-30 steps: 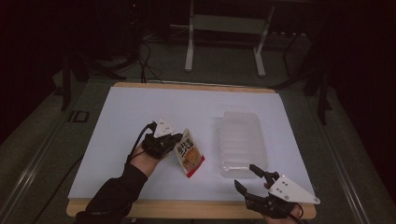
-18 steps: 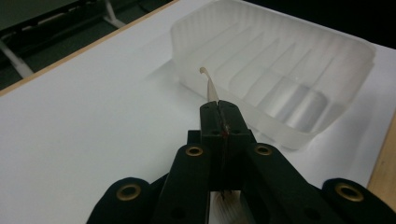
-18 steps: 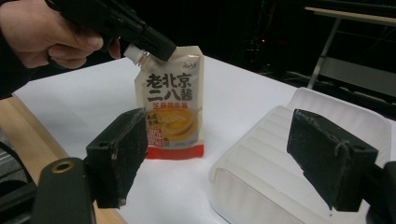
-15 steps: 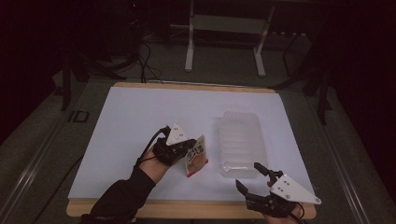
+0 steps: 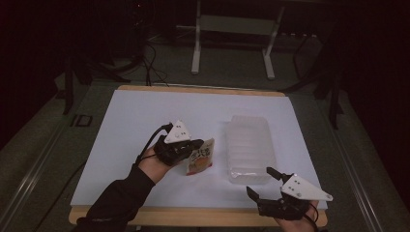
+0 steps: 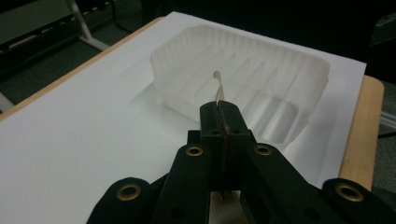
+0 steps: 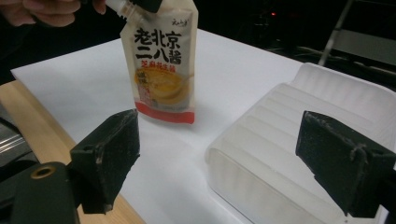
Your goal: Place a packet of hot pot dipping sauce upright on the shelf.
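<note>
My left gripper (image 5: 194, 147) is shut on the top edge of a cream sauce pouch (image 5: 200, 162) with an orange picture and a red bottom band. The pouch hangs upright, its bottom near the white mat (image 5: 145, 121). Along the left gripper's own jaws (image 6: 220, 111) a thin strip of the pouch (image 6: 217, 84) sticks out, with a translucent ribbed plastic tray (image 6: 252, 88) behind it. That tray (image 5: 250, 147) lies just right of the pouch. My right gripper (image 5: 261, 181) hovers at the tray's near end; its jaws have just been opening, and nothing is held between its pads (image 7: 109, 149).
The mat covers a wooden table whose bare front edge (image 5: 193, 217) lies close to both hands. In the right gripper view the pouch (image 7: 161, 65) hangs left of the tray (image 7: 327, 107), under a hand (image 7: 42, 9). A metal stand (image 5: 232, 43) and cables stand beyond.
The left gripper has lifted the pouch off the mat and carried it right, toward the tray; it now hangs more upright. The right gripper's jaws have spread wider.
</note>
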{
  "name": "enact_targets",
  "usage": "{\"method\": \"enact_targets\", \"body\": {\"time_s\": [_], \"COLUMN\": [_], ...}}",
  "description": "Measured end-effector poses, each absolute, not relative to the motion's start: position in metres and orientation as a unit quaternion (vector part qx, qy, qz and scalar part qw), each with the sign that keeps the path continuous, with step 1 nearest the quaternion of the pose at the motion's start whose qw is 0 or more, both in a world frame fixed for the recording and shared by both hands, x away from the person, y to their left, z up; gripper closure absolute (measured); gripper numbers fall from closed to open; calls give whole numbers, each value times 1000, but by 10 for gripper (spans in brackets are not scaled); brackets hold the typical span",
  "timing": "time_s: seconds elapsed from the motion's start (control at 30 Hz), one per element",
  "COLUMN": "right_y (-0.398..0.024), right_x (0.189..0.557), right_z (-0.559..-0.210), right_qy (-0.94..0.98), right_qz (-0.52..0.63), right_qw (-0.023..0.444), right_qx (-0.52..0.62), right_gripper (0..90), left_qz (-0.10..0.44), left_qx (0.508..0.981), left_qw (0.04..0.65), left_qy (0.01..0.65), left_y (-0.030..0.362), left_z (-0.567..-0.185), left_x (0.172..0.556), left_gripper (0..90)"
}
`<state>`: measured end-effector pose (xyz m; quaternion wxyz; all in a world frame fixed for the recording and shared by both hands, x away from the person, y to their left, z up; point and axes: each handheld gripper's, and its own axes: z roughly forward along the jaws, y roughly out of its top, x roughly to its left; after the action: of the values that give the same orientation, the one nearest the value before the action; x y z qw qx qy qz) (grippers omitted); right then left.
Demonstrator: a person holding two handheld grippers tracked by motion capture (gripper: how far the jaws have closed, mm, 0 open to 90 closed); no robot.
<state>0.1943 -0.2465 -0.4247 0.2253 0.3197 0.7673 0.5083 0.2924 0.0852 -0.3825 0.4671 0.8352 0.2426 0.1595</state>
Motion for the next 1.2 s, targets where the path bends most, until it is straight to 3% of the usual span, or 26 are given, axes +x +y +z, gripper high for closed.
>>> {"method": "enact_targets", "body": {"time_s": [0.33,0.53,1.2], "right_y": [-248,-239,-206], "right_x": [209,221,272], "right_z": [-403,-384,-331], "right_qy": [802,829,898], "right_qz": [502,488,412], "right_qw": [218,189,85], "right_qx": [237,198,128], "right_gripper": [171,271,365], "left_qz": [133,113,73], "left_qx": [837,845,858], "left_qw": [491,495,498], "left_qy": [201,168,100], "left_y": [91,94,94], "left_z": [-364,-355,-348], "left_x": [291,289,280], "left_gripper": [900,900,900]}}
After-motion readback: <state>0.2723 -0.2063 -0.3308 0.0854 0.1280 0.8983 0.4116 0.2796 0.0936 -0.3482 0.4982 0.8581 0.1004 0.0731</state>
